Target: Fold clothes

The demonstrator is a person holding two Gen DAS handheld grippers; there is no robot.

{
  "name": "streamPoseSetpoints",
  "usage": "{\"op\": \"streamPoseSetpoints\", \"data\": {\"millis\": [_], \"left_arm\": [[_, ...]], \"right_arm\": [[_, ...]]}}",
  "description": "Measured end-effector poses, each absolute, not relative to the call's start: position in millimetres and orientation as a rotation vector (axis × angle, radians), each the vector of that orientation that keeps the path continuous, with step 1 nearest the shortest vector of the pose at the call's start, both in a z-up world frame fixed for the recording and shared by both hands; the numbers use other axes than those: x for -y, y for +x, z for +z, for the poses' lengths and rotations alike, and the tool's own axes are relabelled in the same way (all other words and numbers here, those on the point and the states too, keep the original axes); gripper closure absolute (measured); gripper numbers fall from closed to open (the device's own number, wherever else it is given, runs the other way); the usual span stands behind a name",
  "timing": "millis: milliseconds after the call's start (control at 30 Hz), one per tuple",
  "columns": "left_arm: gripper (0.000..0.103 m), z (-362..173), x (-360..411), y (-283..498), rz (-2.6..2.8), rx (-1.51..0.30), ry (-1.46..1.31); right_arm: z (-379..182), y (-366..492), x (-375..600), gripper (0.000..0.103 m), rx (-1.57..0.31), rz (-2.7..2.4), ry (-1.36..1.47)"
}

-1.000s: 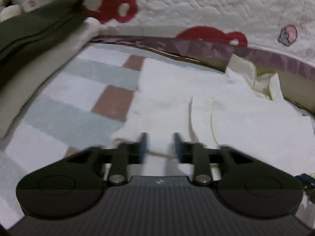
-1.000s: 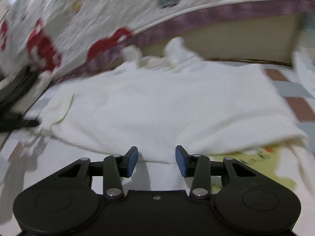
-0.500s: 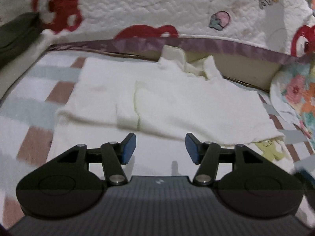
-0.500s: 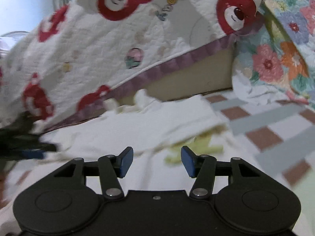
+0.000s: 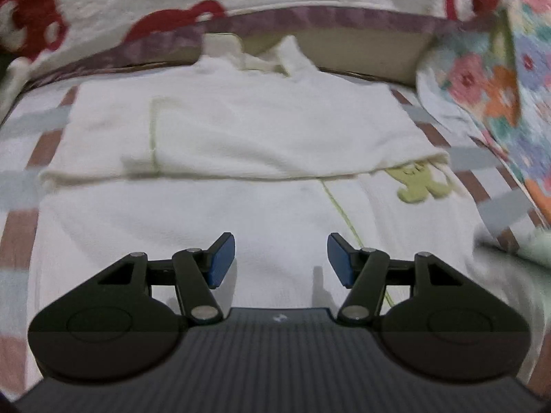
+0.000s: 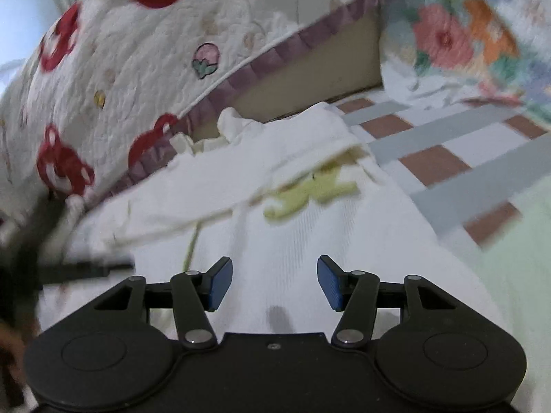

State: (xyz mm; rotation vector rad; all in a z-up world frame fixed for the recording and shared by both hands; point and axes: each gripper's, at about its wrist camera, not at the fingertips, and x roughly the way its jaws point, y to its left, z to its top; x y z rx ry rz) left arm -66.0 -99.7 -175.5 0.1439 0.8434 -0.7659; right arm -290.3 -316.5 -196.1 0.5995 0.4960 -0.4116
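Note:
A white knitted garment point(image 5: 275, 130) lies flat on the checked mat, its collar toward the quilt. A folded layer covers its upper half, and a green appliqué figure point(image 5: 420, 186) peeks out under the fold at the right. My left gripper point(image 5: 280, 258) hovers open over the near, bare half of the garment, nothing between its blue pads. In the right wrist view the same garment point(image 6: 310, 241) and green figure point(image 6: 310, 192) appear. My right gripper point(image 6: 272, 284) is open above the white cloth and holds nothing.
A white quilt with red bears point(image 5: 137, 0) rises behind the garment. Floral bedding point(image 5: 499, 79) crowds the right side. The checked mat point(image 5: 20, 179) shows around the garment. A blurred dark object point(image 6: 69, 270) sits at the left of the right wrist view, pale green cloth point(image 6: 516, 258) at the right.
Both grippers have opened wider and drawn back from the folded edge. The left view swung from the garment's left side to its middle. The right view swung toward the floral bedding.

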Motion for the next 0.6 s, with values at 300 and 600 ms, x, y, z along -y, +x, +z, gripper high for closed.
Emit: {"op": "streamPoseSetpoints", "data": {"millis": [300,600], "left_arm": [[0.051,-175,113,2,-0.792,-0.889,0.028],[0.055,-182,104,18,-0.801,-0.853,0.019]], "right_arm": [[-186,-172,494,0.040,-0.834,-0.264,0.688],[-220,-169,523,0.038,-0.767,-0.281,0.843]]}}
